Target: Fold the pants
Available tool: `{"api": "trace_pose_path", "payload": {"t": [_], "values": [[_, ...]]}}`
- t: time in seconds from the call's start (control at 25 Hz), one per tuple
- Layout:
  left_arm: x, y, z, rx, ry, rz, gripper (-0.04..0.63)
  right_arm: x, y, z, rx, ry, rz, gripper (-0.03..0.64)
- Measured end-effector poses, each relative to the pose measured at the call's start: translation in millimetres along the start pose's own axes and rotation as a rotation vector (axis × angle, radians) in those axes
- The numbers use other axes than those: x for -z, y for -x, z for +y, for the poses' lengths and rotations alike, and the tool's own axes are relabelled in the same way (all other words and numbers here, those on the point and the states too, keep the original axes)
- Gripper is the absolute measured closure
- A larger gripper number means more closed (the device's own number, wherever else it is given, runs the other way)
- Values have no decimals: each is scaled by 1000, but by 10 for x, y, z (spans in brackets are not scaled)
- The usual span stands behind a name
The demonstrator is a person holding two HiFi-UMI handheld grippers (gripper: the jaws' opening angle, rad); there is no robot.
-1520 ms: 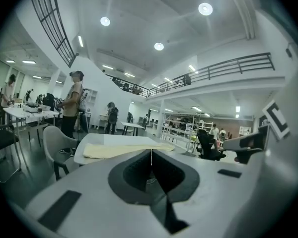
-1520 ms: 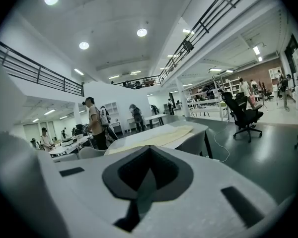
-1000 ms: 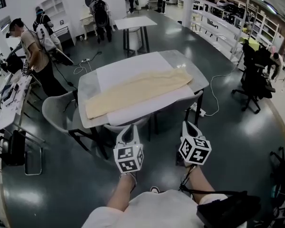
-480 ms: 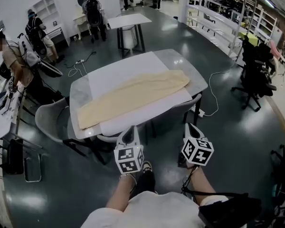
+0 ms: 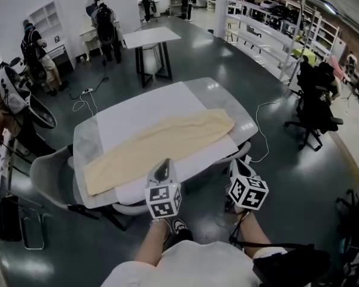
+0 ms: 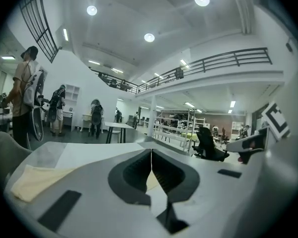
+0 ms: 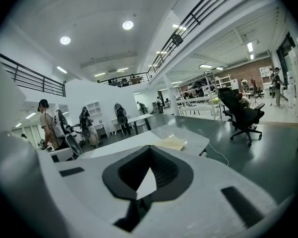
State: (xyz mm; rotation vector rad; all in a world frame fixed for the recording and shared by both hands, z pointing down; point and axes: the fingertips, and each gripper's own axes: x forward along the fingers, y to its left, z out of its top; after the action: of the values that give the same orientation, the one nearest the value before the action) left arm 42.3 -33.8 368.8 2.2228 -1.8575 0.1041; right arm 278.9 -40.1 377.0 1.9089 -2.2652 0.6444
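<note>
The pale yellow pants (image 5: 161,142) lie flat and stretched out slantwise on the white mat of a grey table (image 5: 242,121). One end is at the near left, the other at the far right. Both of my grippers hang in the air at the table's near edge, short of the cloth and touching nothing. The left gripper (image 5: 162,167) is shut and empty, its jaws meeting in a thin line (image 6: 151,155). My right gripper (image 5: 235,162) is also shut and empty (image 7: 150,152). The pants (image 6: 35,180) show at the lower left of the left gripper view, and small ahead in the right gripper view (image 7: 171,144).
A grey chair (image 5: 51,172) stands at the table's left end. A black office chair (image 5: 314,109) and a white floor cable (image 5: 260,151) are to the right. A second table (image 5: 152,37) stands behind, people (image 5: 33,49) work at the left, and shelves (image 5: 263,34) line the right.
The table and pants have come closer and lower in the head view. Both grippers, still shut, have moved forward up to the table's near edge.
</note>
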Motion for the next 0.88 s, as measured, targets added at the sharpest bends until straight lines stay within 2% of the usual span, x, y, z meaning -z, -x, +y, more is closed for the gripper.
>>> {"api": "trace_pose_path", "payload": {"t": [0.32,0.64,0.88], "values": [[-303,-1209,467,-10,60,4,586,-561,-1175,27,25,54,16,624],[0,-2002,556,-13,94,70,586,-706,-1934,-308,58,98,36,624],[58,-2607,394,-75,111,91,586,-893,-2515,-731,17,113,81,624]]}}
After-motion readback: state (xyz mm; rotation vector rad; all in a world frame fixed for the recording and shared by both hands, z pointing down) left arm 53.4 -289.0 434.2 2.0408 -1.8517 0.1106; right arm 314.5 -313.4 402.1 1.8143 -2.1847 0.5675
